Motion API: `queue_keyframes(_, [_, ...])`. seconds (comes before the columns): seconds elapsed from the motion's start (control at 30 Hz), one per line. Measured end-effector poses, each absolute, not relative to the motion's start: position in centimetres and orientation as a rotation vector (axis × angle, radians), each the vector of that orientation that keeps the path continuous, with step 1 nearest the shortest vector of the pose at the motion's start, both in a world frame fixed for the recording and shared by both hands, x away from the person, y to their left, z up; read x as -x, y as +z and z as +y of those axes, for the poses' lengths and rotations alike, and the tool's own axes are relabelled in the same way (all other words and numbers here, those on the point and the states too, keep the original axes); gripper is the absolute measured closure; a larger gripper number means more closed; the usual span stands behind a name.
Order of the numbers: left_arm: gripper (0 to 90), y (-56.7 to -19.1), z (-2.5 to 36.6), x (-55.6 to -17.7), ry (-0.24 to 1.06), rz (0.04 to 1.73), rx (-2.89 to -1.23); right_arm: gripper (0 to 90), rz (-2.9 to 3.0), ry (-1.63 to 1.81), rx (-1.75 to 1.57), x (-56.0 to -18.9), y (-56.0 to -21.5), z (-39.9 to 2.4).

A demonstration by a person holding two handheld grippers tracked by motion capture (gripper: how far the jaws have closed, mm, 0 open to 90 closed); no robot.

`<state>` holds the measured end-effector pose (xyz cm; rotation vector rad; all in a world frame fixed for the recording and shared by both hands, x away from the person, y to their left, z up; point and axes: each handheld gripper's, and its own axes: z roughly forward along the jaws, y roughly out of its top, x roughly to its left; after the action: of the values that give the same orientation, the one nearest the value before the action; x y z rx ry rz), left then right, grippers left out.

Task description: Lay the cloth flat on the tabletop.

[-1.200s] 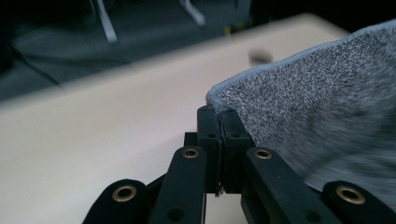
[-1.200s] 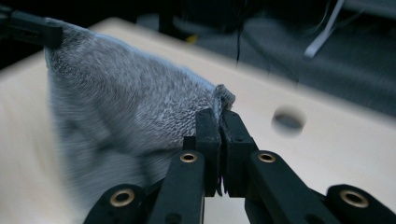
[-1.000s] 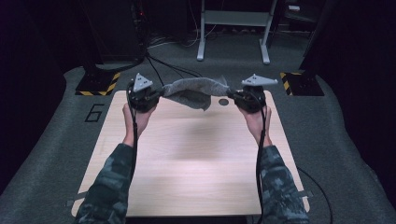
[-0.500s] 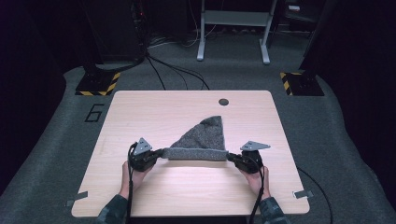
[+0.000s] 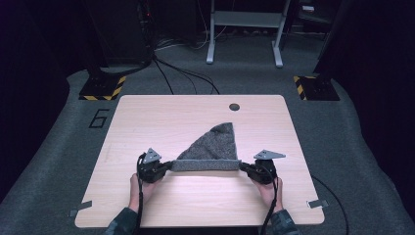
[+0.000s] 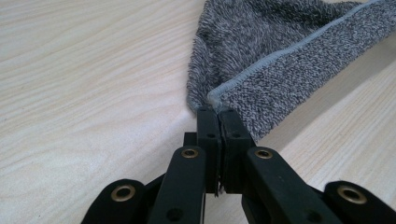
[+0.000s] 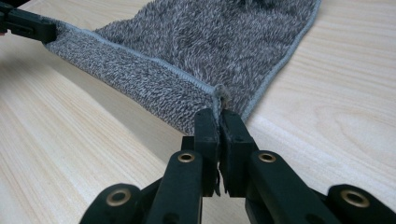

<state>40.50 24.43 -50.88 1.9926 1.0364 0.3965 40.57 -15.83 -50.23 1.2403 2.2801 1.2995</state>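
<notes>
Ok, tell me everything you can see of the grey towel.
The grey towel is fuzzy, speckled terry cloth with a stitched lighter hem. Its near edge is stretched taut in a straight band between two corners, one pinched by the left gripper, the other by the right gripper. The rest trails away over the wooden table and narrows to a rounded tip at the far end.

Speckled grey towel [image 5: 215,144] with pale grey hem, light woodgrain table [image 5: 161,122]

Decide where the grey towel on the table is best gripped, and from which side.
Probably at the two corners of the near hemmed edge, from its ends: the towel lies with that edge taut between the left gripper and right gripper, both clamped on a corner.
</notes>
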Motion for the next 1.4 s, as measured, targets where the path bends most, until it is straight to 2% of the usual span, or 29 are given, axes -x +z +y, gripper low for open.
queue_keyframes(0.23, [88.5, -50.9, 24.4, -41.2, 0.376, 1.046, -2.038, 86.9, 2.288, 1.279, -1.271, -40.3, -50.3, -15.8])
queue_keyframes(0.3, [88.8, -50.4, 24.2, -43.1, 0.380, 1.059, -2.058, 87.2, 2.279, 1.271, -1.270, -41.2, -50.2, -15.8])
queue_keyframes(0.37, [89.0, -48.2, 23.6, -47.2, 0.456, 1.077, -2.043, 87.7, 2.215, 1.262, -1.235, -43.4, -49.2, -15.4])
queue_keyframes(0.4, [89.1, -46.8, 23.3, -48.9, 0.502, 1.081, -2.040, 87.9, 2.174, 1.209, -1.180, -47.5, -46.6, -14.8])
queue_keyframes(0.43, [89.1, -44.4, 23.0, -51.1, 0.565, 1.079, -2.035, 87.9, 2.174, 1.209, -1.180, -47.5, -46.6, -14.8])
queue_keyframes(0.5, [89.2, -37.5, 22.4, -54.5, 0.668, 1.070, -1.946, 88.0, 2.118, 1.171, -1.147, -52.2, -41.4, -14.4])
queue_keyframes(0.6, [89.1, -29.7, 21.5, -53.4, 0.823, 0.922, -1.894, 88.0, 2.006, 1.254, -1.125, -54.1, -34.2, -14.6])
queue_keyframes(0.67, [89.1, -27.9, 21.6, -51.2, 0.873, 0.850, -1.892, 87.9, 1.964, 1.292, -1.039, -52.7, -30.6, -14.9])
queue_keyframes(0.73, [88.9, -28.5, 21.9, -48.7, 0.877, 0.802, -1.885, 87.8, 1.967, 1.313, -0.992, -50.8, -30.1, -15.2])
queue_keyframes(0.8, [88.5, -31.3, 22.3, -46.5, 0.842, 0.772, -1.937, 87.5, 1.999, 1.304, -0.953, -48.7, -31.6, -15.5])
queue_keyframes(0.9, [88.0, -36.9, 22.7, -44.1, 0.765, 0.762, -2.026, 87.0, 2.071, 1.252, -0.912, -45.4, -36.6, -15.9])
queue_keyframes(1.03, [87.2, -44.2, 23.3, -41.5, 0.629, 0.829, -2.083, 86.2, 2.188, 1.204, -0.948, -42.2, -44.0, -16.3])
queue_keyframes(1.13, [78.8, -48.6, 23.9, -40.1, 0.491, 0.900, -2.096, 83.6, 2.258, 1.190, -0.996, -40.1, -48.4, -16.3])
queue_keyframes(1.2, [64.5, -49.6, 24.3, -39.4, 0.436, 0.936, -2.081, 72.7, 2.296, 1.212, -1.031, -38.9, -50.0, -16.5])
queue_keyframes(1.3, [43.2, -49.7, 25.3, -38.1, 0.374, 0.993, -2.046, 51.7, 2.291, 1.285, -1.058, -37.7, -50.3, -17.4])
queue_keyframes(1.33, [37.6, -49.4, 25.8, -37.8, 0.363, 1.014, -2.028, 41.0, 2.276, 1.330, -1.076, -37.4, -49.9, -18.0])
queue_keyframes(1.4, [31.6, -48.7, 26.7, -37.5, 0.352, 1.048, -1.975, 25.7, 2.241, 1.374, -1.076, -37.1, -49.1, -18.7])
